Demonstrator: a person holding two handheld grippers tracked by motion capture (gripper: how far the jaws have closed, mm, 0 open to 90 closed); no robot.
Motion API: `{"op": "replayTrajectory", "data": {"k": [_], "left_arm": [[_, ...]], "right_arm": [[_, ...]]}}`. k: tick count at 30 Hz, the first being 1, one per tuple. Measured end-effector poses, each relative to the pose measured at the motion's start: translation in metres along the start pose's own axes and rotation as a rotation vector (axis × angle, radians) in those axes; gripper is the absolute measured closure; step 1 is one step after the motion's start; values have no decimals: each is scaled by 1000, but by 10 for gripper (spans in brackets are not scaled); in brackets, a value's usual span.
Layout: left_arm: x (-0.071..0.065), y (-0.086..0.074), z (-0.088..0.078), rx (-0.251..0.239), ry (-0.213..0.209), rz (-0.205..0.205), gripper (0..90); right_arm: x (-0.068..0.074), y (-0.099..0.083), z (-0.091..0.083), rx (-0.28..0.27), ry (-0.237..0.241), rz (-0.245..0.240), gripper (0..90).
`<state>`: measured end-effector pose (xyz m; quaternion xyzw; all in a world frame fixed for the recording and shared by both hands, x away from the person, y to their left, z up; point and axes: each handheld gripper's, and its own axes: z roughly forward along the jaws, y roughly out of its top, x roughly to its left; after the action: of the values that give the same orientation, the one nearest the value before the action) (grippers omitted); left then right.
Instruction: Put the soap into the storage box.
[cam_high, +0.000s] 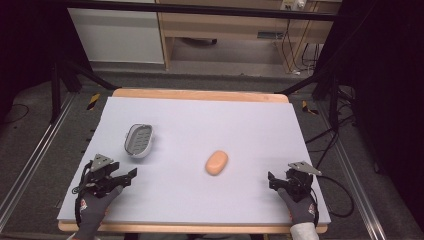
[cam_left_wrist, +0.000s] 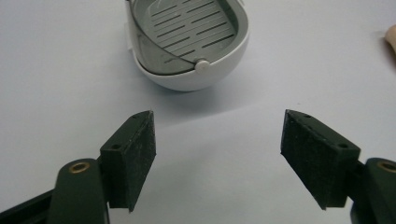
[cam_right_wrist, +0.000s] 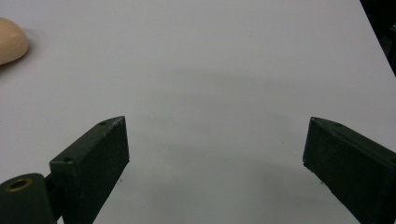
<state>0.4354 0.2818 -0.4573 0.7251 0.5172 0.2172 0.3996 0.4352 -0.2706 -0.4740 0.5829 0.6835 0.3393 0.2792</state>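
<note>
A pale lilac mat covers the wood-edged worktop (cam_high: 200, 95), grey floor and a wooden desk beyond at 12 o'clock. The white oval soap dish with grey slotted insert (cam_high: 138, 140) sits at 10 o'clock, the peach oval soap bar (cam_high: 217, 162) near centre. The left gripper (cam_high: 131, 175) at 8 o'clock and right gripper (cam_high: 271, 181) at 4 o'clock both gape wide, empty

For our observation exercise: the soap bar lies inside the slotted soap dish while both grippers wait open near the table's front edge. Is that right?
Not quite. The soap bar lies on the bare mat, apart from the soap dish, as the high view shows. The left gripper and the right gripper are open near the front edge.
</note>
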Motion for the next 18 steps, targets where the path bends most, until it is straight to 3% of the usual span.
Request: {"op": "replayTrajectory", "data": {"k": [18], "left_arm": [[-27, 3, -1, -11, -51, 55, 283]], "right_arm": [[2, 0, -6, -21, 7, -12, 72]]}}
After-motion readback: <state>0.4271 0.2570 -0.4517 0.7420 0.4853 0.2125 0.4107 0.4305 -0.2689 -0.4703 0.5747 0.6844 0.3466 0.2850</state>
